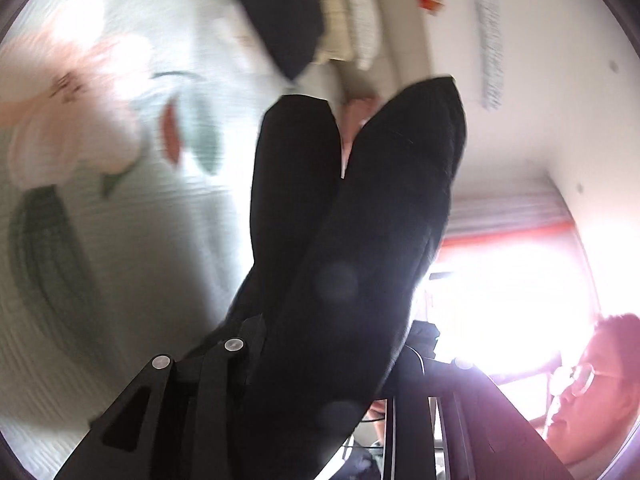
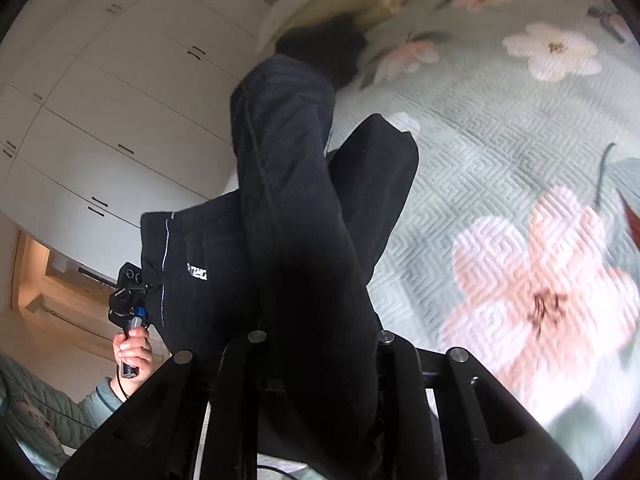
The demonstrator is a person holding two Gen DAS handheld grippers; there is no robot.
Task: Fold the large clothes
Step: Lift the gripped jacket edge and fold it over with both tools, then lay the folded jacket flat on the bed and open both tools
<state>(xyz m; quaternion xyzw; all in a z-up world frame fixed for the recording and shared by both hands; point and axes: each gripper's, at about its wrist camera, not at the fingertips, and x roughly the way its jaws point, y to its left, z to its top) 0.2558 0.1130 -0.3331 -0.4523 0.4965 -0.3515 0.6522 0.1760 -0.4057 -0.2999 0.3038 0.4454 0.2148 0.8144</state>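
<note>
The left wrist view looks past the left tool [image 1: 280,360]. Black trousers [image 1: 352,220] hang from it and fill the middle of the picture. The cloth runs down between the two black arms of the tool, so the tips are hidden. The tool is clenched on the cloth. The two trouser legs split apart near the top of the view. To the left is a bed [image 1: 100,240] with a pale green cover and big pink flowers. A dark cloth [image 1: 280,12] and a cream pillow [image 1: 352,20] lie at the far end of the bed. Only this view shows a bright window [image 1: 512,300] with a red band above it, and a person's head at the bottom right. It is all quite blurry.

The right wrist view looks past the right tool [image 2: 316,380]. The same black trousers [image 2: 296,220] hang here too, held up over the bed [image 2: 500,160]. The cloth goes down between the tool's arms and hides its tips. This tool is also clenched on the trousers. A small white logo shows on the cloth at the left. Only this view shows white cupboard doors [image 2: 120,100] on the left. It also shows the left tool [image 2: 130,292] from the outside, gripping the trousers at their edge. A hand [image 2: 134,350] holds its handle, with a pale green sleeve [image 2: 60,412] below.
</note>
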